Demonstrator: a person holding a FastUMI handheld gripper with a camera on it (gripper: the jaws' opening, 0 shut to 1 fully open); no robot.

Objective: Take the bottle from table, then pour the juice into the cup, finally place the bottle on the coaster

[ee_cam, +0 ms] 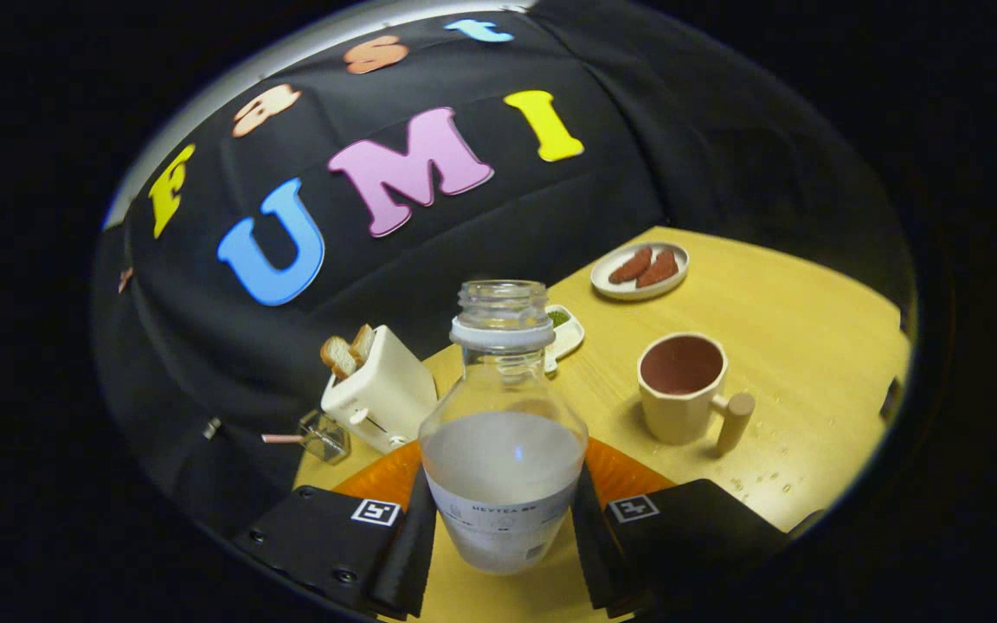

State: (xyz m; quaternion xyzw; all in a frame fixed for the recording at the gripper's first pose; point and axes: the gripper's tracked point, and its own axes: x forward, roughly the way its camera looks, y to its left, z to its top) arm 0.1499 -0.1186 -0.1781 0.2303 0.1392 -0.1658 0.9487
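A clear bottle [503, 407] with no cap stands upright between my fingers, about half full of whitish juice. My gripper [503, 519] is shut on the bottle, one finger pressing each side of its lower body. An orange coaster [628, 474] lies right behind the bottle and shows on both sides of it. Beyond the right finger stands a beige cup [682, 389] with a reddish inside and a wooden handle; I see no liquid in it.
A white toaster [377, 389] with two bread slices stands beyond the left finger, with a small glass item [324, 435] beside it. A small white dish [564, 333] sits behind the bottle. Farther back is a plate of sausages [640, 270]. Droplets dot the wooden table [801, 346] right of the cup.
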